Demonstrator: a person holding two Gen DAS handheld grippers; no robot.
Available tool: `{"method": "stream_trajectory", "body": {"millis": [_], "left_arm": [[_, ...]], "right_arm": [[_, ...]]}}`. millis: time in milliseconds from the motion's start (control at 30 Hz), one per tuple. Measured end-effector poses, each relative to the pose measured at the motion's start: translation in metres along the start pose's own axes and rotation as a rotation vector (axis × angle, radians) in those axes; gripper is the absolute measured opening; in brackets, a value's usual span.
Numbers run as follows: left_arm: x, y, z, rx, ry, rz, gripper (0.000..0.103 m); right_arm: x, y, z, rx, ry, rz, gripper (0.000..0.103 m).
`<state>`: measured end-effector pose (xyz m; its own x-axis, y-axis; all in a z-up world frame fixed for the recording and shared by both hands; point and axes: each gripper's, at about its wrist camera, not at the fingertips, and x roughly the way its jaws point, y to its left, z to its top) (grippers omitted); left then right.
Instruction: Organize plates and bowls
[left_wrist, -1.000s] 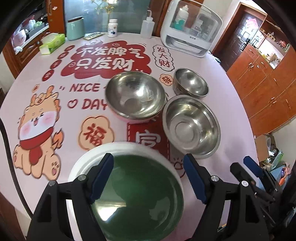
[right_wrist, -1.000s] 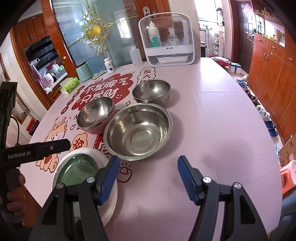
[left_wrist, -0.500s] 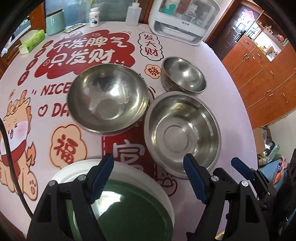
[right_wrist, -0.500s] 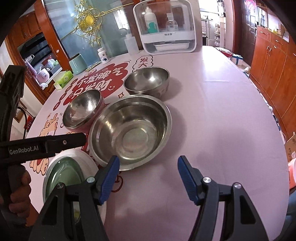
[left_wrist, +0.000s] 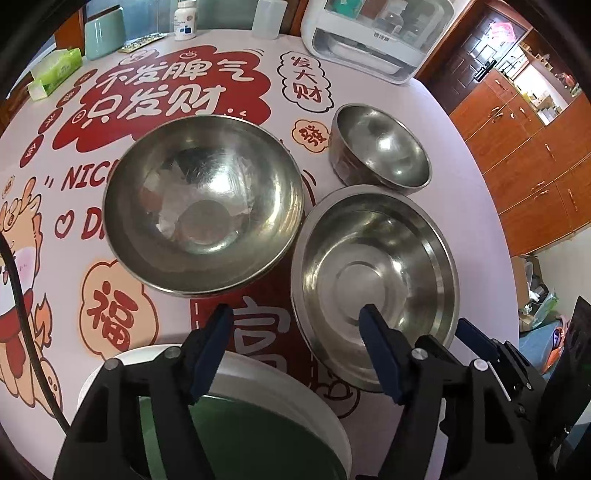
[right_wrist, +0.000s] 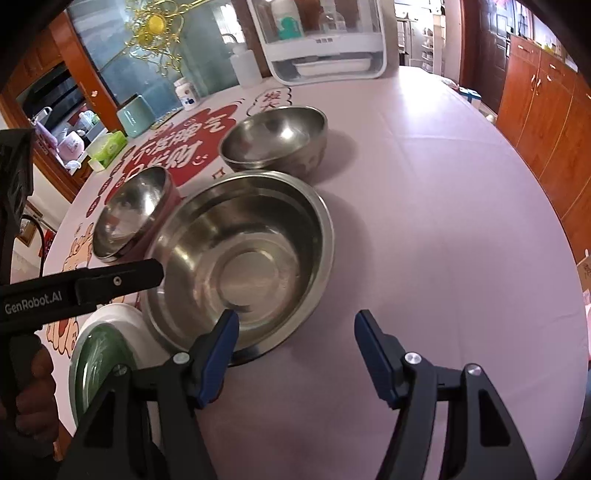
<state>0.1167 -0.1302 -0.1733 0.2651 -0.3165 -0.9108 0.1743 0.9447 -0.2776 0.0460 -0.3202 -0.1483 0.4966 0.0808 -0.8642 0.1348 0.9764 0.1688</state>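
Three round stainless-steel bowls sit empty on the pink printed tablecloth (left_wrist: 458, 122): a wide shallow steel bowl (left_wrist: 373, 291) just under the left gripper's (left_wrist: 295, 343) right finger, a deep steel bowl (left_wrist: 203, 203) ahead of its left finger and touching the wide bowl, and a small steel bowl (left_wrist: 384, 147) farther ahead. One white round plate with a green centre (left_wrist: 258, 417) lies beneath the left gripper. Its jaws have just been closing but stand apart, gripping nothing. The right gripper (right_wrist: 293, 343) is likewise unclenched and empty, its left finger over the wide bowl's near rim.
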Motion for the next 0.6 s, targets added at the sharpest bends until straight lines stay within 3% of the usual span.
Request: {"method": "stream_trajectory", "body": {"millis": [200,367,600], "left_arm": [[0.008,-0.002,0.002,0.004,0.014,-0.002,0.059],[0.016,-0.002,0.003,0.005,0.044,0.014,0.04],[0.021,0.004,0.003,-0.014,0.044,0.008,0.027]], "right_arm": [[0.007,0.0,0.004,-0.004,0.001,0.022,0.052],[0.01,0.003,0.006,-0.02,-0.001,0.025,0.046],[0.014,0.004,0.006,-0.022,0.009,0.032,0.036]]}}
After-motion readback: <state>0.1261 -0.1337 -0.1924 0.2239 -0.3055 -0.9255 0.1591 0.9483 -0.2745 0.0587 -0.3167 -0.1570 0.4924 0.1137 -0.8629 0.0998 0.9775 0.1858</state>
